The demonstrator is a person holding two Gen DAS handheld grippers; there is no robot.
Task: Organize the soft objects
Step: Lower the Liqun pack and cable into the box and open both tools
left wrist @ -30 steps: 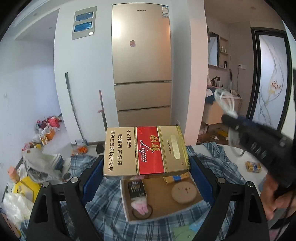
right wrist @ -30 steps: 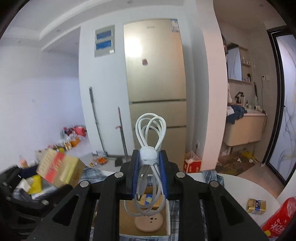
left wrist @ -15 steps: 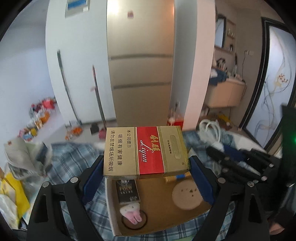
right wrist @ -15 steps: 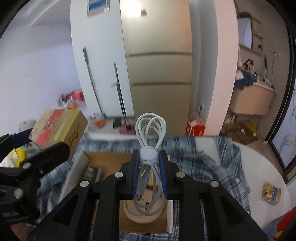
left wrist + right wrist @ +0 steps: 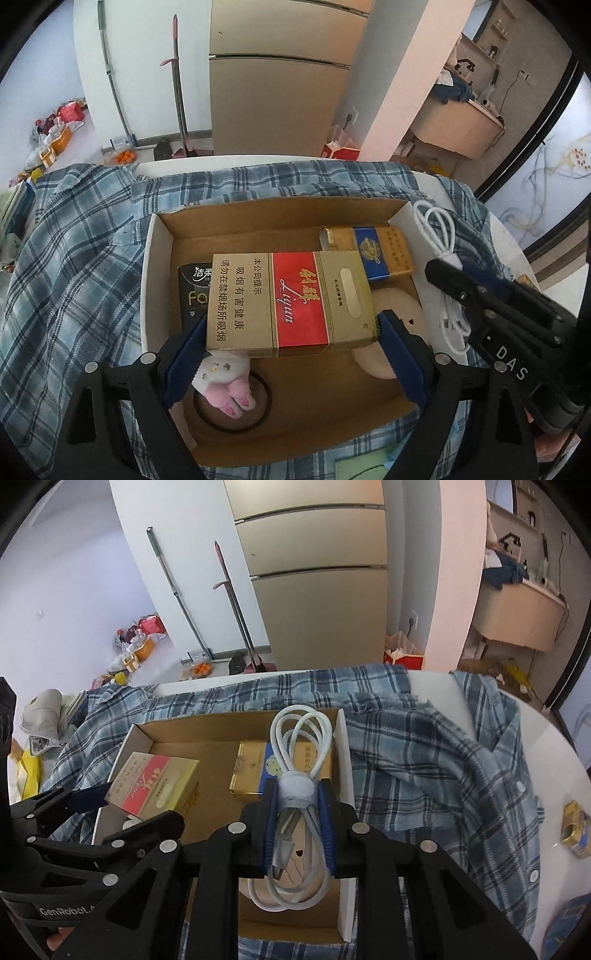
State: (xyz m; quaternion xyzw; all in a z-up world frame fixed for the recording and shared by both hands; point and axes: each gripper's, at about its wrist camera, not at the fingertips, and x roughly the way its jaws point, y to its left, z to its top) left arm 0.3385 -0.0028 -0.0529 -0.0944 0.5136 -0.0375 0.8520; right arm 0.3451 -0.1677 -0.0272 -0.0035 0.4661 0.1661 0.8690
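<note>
My left gripper (image 5: pixel 291 329) is shut on a gold and red cigarette pack (image 5: pixel 288 299), holding it flat just above an open cardboard box (image 5: pixel 280 214). Below it in the box lie a black pack (image 5: pixel 192 284), a blue and gold pack (image 5: pixel 373 251), a white and pink plush (image 5: pixel 225 384) on a black ring, and a beige round pad (image 5: pixel 400 308). My right gripper (image 5: pixel 297 801) is shut on a coiled white cable (image 5: pixel 299 746) at its wrapped band, over the box's right side (image 5: pixel 341 738). The left gripper's pack (image 5: pixel 155 784) shows at the left there.
The box rests on a blue plaid shirt (image 5: pixel 74 258) spread over a white round table (image 5: pixel 546 746). A small gold pack (image 5: pixel 574 827) lies at the table's right edge. A green cloth (image 5: pixel 365 465) sits by the box's near side. A fridge and brooms stand behind.
Both grippers have sunk and tipped downward toward the box, so it now fills the views from above. Each grip is unchanged: the pack in the left, the cable in the right.
</note>
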